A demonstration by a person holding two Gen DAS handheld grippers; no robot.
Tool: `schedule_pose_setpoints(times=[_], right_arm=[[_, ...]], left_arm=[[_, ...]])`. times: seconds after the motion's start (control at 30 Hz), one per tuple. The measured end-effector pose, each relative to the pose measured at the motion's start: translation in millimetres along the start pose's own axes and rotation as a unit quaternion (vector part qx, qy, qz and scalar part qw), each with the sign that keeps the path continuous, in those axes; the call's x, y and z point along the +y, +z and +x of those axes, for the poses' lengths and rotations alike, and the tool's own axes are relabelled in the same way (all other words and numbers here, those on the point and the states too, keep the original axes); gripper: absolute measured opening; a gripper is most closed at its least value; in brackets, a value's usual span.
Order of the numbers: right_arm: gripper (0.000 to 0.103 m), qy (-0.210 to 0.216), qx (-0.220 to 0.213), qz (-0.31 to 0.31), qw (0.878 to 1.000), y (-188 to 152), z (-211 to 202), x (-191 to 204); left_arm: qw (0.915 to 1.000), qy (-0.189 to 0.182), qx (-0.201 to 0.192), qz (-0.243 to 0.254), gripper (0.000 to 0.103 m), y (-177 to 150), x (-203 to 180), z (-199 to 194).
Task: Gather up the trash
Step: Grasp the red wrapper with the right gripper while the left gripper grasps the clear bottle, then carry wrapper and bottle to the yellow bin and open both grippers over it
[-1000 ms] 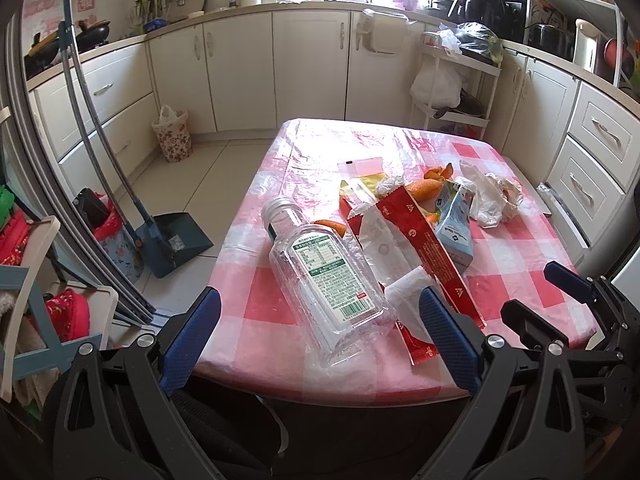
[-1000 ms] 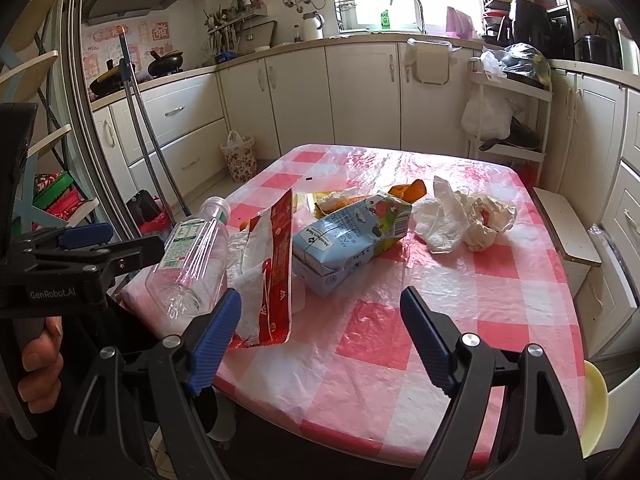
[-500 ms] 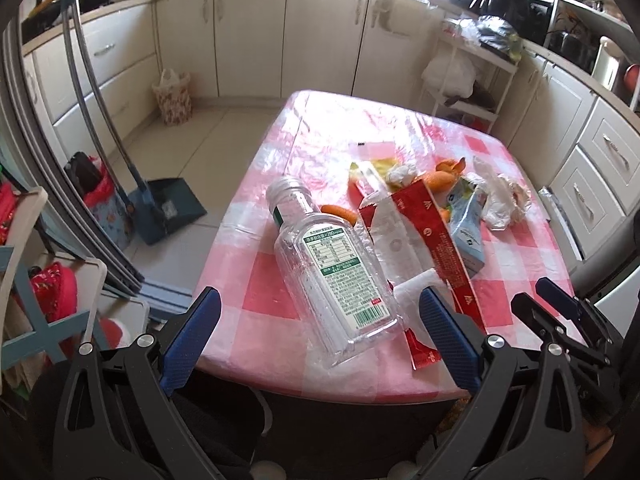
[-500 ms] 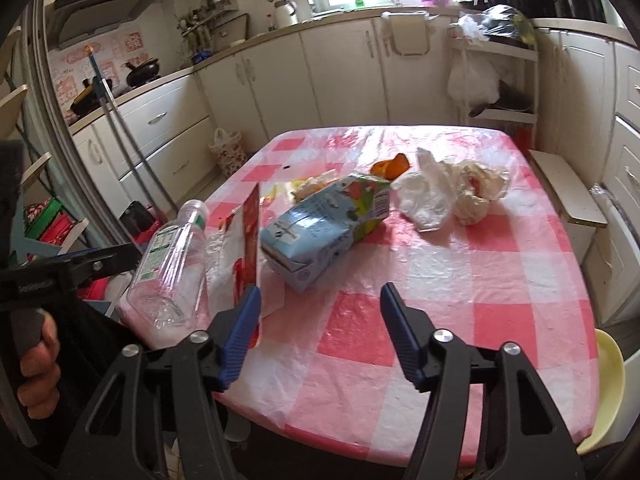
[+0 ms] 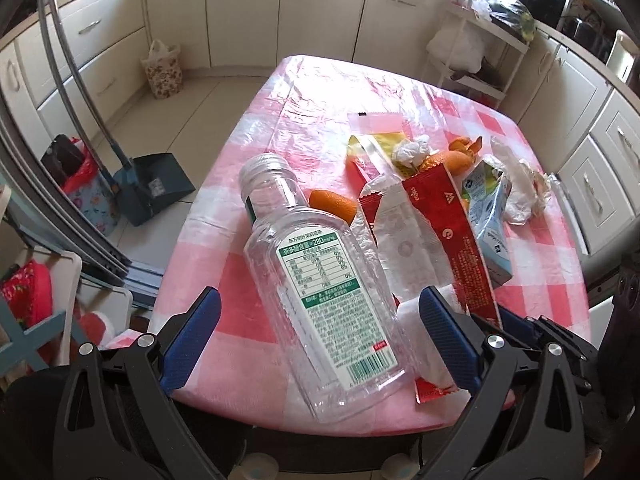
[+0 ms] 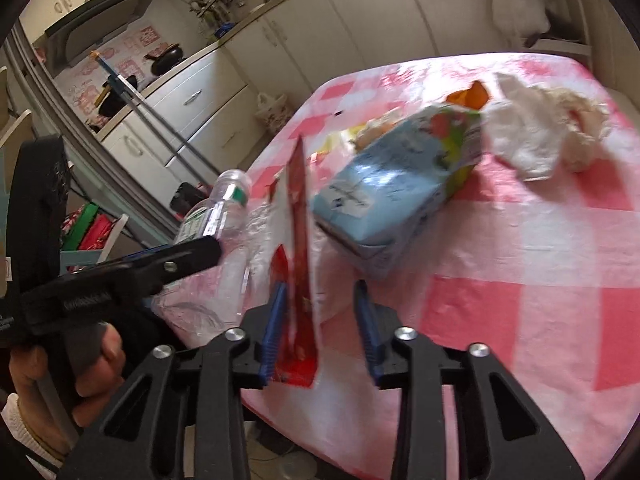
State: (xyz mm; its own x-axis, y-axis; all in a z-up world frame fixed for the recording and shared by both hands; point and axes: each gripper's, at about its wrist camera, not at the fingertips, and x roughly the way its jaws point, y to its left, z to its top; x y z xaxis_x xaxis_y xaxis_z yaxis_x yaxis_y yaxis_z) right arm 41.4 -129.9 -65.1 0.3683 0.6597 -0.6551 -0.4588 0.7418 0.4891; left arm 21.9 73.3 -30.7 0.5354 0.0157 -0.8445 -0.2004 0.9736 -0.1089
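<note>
Wrapper: I see the red wrapper (image 6: pixel 298 240) lying at the near table (image 6: pixel 520 300) edge, between the bottle (image 5: pixel 320 288) and the carton (image 6: pixel 396 196).
Wrapper axis: it runs away from me, in line with my right gripper (image 6: pixel 320 332); its near end stands on edge between the jaws.
Nearer hand: I judge the right; it is already astride the wrapper.
Right gripper: narrow and closing. The wrapper sits close by the left pad; I see a gap to the right pad, so no grip yet.
Bottle: it lies on its side, cap pointing away, base over the near edge.
Left gripper: I hold the left gripper (image 5: pixel 320 344) wide, one finger on each side of the bottle base, holding nothing.
Next: I expect to finish the right squeeze, then lift.
Risk: a thin wrapper may fold or slip.
</note>
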Motion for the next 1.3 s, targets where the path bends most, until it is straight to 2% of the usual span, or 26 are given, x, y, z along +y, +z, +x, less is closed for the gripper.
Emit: schedule_pose_setpoints(times=[0.03,0.07,0.1,0.2,0.3,0.4,0.53,0.63,0.7,0.8,0.93,1.03,1.3], right_arm=[[0.02,0.005,0.003,-0.006,1.0,0,2,4],[0.009,0.008,0.005,-0.012,1.0,-1,2,6],[0.005,0.009,0.006,-0.02,1.0,-2,2,10],[0.001,0.005,0.005,-0.041,0.999,-3,0,17],[0.001,-0.007,-0.008,-0.06,0.998,-5,-7,23],[0.001,-0.025,-0.025,-0.081,0.996,-8,-15,28],[0.001,-0.044,-0.052,-0.098,0.993,-11,-34,29],[0.001,-0.06,-0.081,-0.103,0.99,-13,-54,26],[0.001,-0.073,-0.104,-0.098,0.987,-12,-71,21],[0.001,-0.096,-0.131,-0.085,0.983,-13,-92,9],[0.001,-0.137,-0.166,-0.052,0.975,-14,-126,-16],[0.001,-0.184,-0.185,-0.029,0.965,-25,-155,-38],[0.001,-0.305,-0.202,0.024,0.93,-46,-214,-100]], left_arm=[[1.0,-0.002,0.002,-0.001,0.094,0,0,2],[1.0,-0.004,0.005,-0.004,0.091,1,1,4],[1.0,-0.003,0.007,-0.006,0.086,1,2,6],[0.9997,-0.014,0.017,-0.012,0.066,-1,6,11],[0.9997,-0.01,0.013,-0.016,0.053,-3,11,10],[0.999,-0.029,0.013,-0.031,0.052,-5,18,7],[0.999,-0.025,-0.002,-0.036,0.052,-9,24,-3],[0.9981,-0.022,-0.041,-0.04,0.052,-12,26,-20],[0.9958,-0.033,-0.075,-0.041,0.052,-13,26,-35],[0.9924,-0.053,-0.105,-0.036,0.052,-15,19,-50],[0.9879,-0.098,-0.12,-0.006,0.052,-19,-10,-64],[0.9831,-0.133,-0.122,0.027,0.052,-27,-44,-75],[0.9649,-0.218,-0.107,0.1,0.052,-38,-162,-83]])
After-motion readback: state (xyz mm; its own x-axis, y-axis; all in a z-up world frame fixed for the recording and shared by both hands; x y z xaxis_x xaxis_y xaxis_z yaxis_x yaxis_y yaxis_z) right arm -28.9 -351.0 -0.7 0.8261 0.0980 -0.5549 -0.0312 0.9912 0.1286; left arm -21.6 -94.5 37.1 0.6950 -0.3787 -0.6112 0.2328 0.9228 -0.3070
